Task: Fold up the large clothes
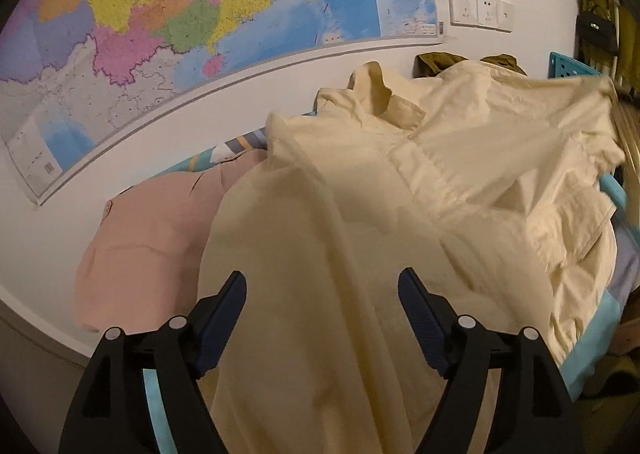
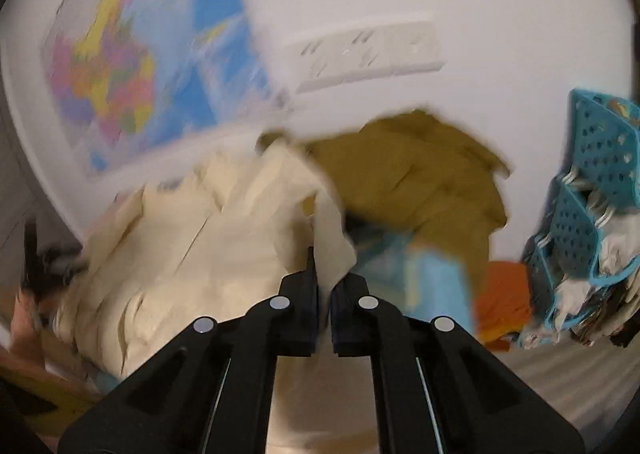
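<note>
While the right hand-held gripper (image 2: 324, 282) pinches a flap of the pale-yellow cotton shirt (image 1: 380, 214) heaped on the bed, the left hand-held gripper (image 1: 322, 290) hangs spread, empty, above its near hem.

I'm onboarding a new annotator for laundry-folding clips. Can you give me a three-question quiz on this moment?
1. True or false: the left hand-held gripper is clamped on the cream shirt.
2. What does the right hand-held gripper pinch? A) cream shirt B) olive garment C) teal basket
3. What hangs on the wall?

Key: 1 false, open; 2 A; 3 a map.
</note>
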`<state>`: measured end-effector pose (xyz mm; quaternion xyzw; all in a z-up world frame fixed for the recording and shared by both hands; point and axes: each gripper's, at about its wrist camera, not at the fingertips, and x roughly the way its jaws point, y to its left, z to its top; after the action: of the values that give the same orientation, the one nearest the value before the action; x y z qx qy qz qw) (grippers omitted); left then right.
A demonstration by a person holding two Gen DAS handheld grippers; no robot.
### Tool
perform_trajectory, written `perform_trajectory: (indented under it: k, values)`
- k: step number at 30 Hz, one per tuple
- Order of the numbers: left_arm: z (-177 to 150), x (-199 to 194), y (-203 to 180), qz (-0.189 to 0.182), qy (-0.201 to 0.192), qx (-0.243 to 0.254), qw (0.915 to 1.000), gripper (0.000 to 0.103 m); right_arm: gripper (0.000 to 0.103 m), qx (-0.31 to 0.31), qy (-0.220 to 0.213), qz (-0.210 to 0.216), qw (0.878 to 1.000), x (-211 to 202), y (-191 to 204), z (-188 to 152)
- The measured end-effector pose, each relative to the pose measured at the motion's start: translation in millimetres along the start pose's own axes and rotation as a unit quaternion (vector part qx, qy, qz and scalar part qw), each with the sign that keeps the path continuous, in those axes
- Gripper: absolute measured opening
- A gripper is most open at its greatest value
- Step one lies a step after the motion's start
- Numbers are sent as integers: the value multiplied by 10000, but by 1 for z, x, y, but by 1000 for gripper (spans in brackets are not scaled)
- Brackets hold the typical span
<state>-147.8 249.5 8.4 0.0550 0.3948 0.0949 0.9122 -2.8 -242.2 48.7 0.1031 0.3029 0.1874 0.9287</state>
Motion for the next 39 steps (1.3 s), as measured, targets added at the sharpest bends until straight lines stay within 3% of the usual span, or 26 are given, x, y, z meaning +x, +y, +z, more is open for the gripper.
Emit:
perform_trajectory:
  k: [2, 3, 5, 6, 8, 9, 11, 12, 14, 16, 19, 20, 21, 22, 23, 24, 25, 26, 27, 29, 32, 36, 37, 39]
  values:
    - [-10, -4, -3, -77, 16, 0, 10000, 79, 6, -129, 324, -553, 9979, 27, -11, -2]
    - [-16, -4, -6, -151, 56, -8, 9999, 81, 17, 16, 527, -766, 9957, 44, -18, -8]
    - [-27, -1, -15, -244, 188, 100, 9995, 83, 26, 147, 934, -868, 9917, 74, -16, -22]
    - [-34, 3, -21, -165, 273, 171, 9993, 83, 41, 68, 926, -1041, 9902, 79, -10, -29]
    - [-43, 9, -25, -52, 425, 201, 9989, 81, 59, -139, 577, -1091, 9923, 70, 8, -36]
    - [-47, 10, -25, -7, 455, 160, 9988, 69, 65, -201, 361, -1016, 9940, 61, 16, -39]
    - [-47, 7, -15, 1, 383, -20, 9993, 34, 66, -344, -194, -775, 9962, 34, 38, -44]
    - [-44, 5, -5, 41, 359, -237, 9991, 1, 68, -375, -339, -572, 9971, 22, 40, -44]
    - [-38, -3, 21, 284, 264, -728, 9966, 1, 67, -508, -483, 2, 9975, 1, 53, -50]
    - [-32, -17, 52, 857, 33, -1144, 9897, 1, 68, -715, -371, 658, 9946, -3, 67, -59]
    - [-24, -34, 104, 1646, -119, -1832, 9691, 6, 68, -761, 140, 1405, 9871, 10, 81, -79]
    - [-21, -32, 125, 2070, -23, -2032, 9570, 11, 69, -802, 331, 1478, 9852, 20, 86, -87]
    - [-19, -27, 136, 2499, 141, -2079, 9456, 37, 71, -817, 470, 1461, 9848, 26, 90, -94]
    - [-19, -16, 148, 3355, 433, -2070, 9180, 61, 73, -769, 726, 1493, 9831, 39, 89, -104]
    - [-20, -9, 149, 3751, 569, -2003, 9033, 66, 74, -681, 827, 1558, 9820, 45, 88, -110]
    - [-23, -2, 148, 3946, 693, -1913, 8960, 67, 77, -510, 911, 1681, 9802, 53, 84, -116]
    - [-28, 3, 142, 3770, 744, -1850, 9045, 67, 80, -365, 1030, 1783, 9779, 60, 82, -124]
    - [-33, 2, 134, 3252, 647, -1872, 9247, 67, 85, -298, 1129, 1769, 9773, 66, 80, -129]
    - [-40, -4, 124, 2337, 379, -1922, 9524, 67, 88, -262, 1194, 1741, 9771, 71, 80, -134]
    - [-57, -16, 101, 751, -79, -1843, 9800, 73, 93, -242, 1293, 1938, 9722, 79, 83, -144]
    - [-86, -16, 66, -55, -185, -1487, 9887, 83, 96, -474, 1390, 1835, 9720, 97, 94, -152]
    - [-123, 3, 43, -843, 254, -1474, 9852, 87, 97, -311, 1265, 2078, 9695, 117, 97, -151]
    - [-129, 3, 39, -995, 256, -1539, 9827, 89, 89, -323, 1289, 2135, 9679, 118, 99, -151]
    - [-142, 2, 32, -1544, 228, -1767, 9718, 94, 38, -142, 1429, 2551, 9562, 116, 103, -150]
